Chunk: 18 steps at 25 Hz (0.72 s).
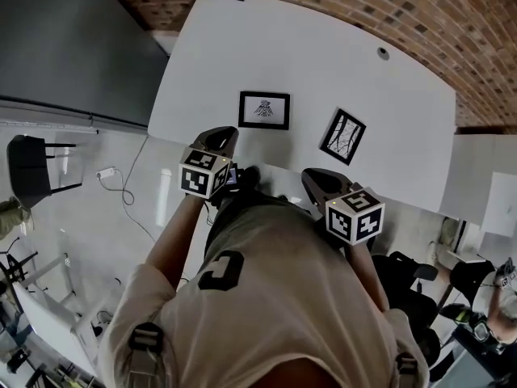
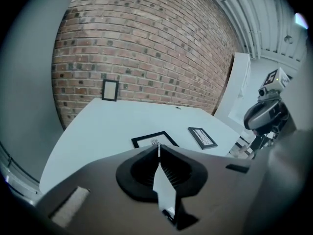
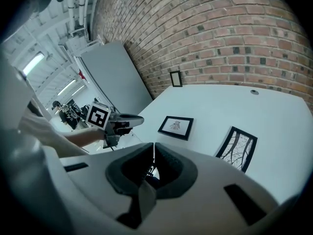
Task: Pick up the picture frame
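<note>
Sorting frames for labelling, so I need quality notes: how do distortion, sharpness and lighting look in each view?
Head view: wide-angle bows the brick wall and table edge; light even, left picture frame sharp. Left gripper view: fisheye, dark corners; the left gripper, shut, looks slightly soft up close. Right gripper view: same fisheye; branch-print frame crisp, no glare.

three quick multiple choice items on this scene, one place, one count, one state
1. Where is the small upright frame? A at the far edge of the white table, by the brick wall; B on a chair; C on the floor.
2. How many frames lie flat on the table? A one; B two; C four.
3. How is the left claw? A wide open; B shut on a frame; C shut, empty.
Answers: 1 A, the left gripper view shows it there. 2 B, the left frame and the right frame. 3 C, its jaws meet on nothing.
</note>
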Available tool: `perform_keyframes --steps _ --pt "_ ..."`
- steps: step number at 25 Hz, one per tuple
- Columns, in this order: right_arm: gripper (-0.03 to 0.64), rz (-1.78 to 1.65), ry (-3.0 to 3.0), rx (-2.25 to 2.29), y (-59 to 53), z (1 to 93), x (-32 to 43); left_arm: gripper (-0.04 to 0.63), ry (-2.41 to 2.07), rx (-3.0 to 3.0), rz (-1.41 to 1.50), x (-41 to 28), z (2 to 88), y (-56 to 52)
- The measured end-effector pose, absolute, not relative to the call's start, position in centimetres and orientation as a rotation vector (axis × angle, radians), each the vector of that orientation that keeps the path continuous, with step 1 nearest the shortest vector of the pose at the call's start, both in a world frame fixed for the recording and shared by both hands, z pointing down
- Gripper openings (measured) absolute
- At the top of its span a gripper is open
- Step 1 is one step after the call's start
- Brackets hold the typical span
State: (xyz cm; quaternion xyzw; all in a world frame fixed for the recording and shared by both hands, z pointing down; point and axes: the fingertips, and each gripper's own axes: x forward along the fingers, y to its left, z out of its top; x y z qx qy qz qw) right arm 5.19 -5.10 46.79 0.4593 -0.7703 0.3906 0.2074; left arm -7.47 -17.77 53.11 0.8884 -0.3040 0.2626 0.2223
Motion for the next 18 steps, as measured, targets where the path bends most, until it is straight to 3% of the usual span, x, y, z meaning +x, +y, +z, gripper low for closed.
perform_keyframes --steps 7,17,18 --pt "0.006 1.092 -2.109 1.256 -5.3 47.5 3.6 0.014 -0.805 2.52 0.844 -6.9 54.0 -19.4" --pt "0.006 1.188 -2.182 1.26 -5.1 47.4 8.8 0.018 -0.973 2.349 0.892 -4.7 58.0 -22.1" --pt "0.006 1.206 -2.185 1.261 -5.1 47.4 9.3 0.046 -0.978 2.322 0.904 -4.5 58.5 -22.1"
